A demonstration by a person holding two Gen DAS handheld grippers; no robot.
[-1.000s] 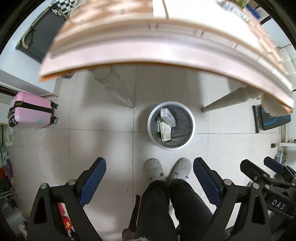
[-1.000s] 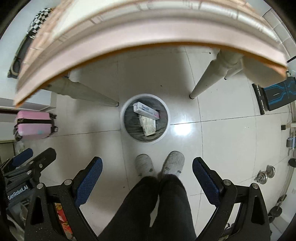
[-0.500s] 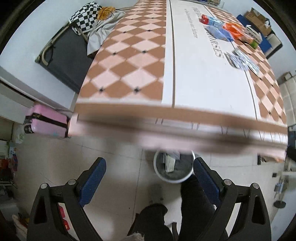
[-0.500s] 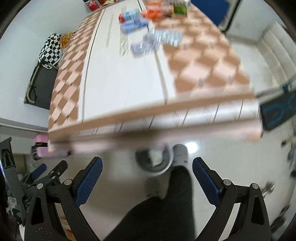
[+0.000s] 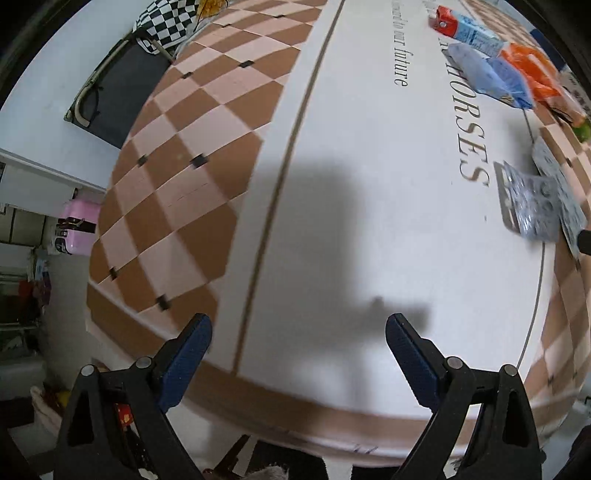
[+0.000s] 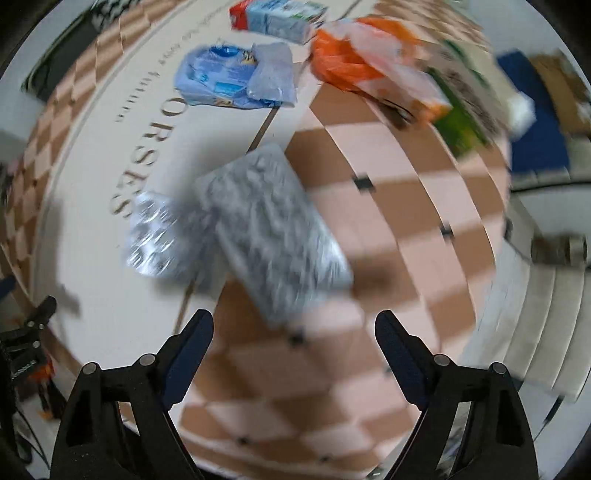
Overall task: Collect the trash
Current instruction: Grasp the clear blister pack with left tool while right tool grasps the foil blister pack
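Note:
Trash lies on a checkered table [image 5: 177, 192]. In the right wrist view a large silver blister pack [image 6: 273, 229] lies just ahead of my open, empty right gripper [image 6: 293, 332], with a smaller foil blister pack [image 6: 155, 236] to its left. Farther back are a blue plastic wrapper [image 6: 229, 77], an orange bag [image 6: 354, 66], a blue and red carton [image 6: 280, 16] and a green box [image 6: 461, 107]. My left gripper [image 5: 297, 334] is open and empty over the table's near edge. The blister packs [image 5: 532, 203], blue wrapper [image 5: 487, 74] and carton [image 5: 465, 29] lie far right of it.
A pink suitcase [image 5: 75, 230] stands on the floor at the left. A dark folding cot [image 5: 122, 81] with a checkered cloth stands against the wall behind the table. A blue mat [image 6: 535, 155] and white steps [image 6: 535, 325] are right of the table.
Both grippers have risen from facing the floor bin under the table to facing the tabletop. The bin and the person's legs have dropped out of view. The right gripper closed in on the blister packs.

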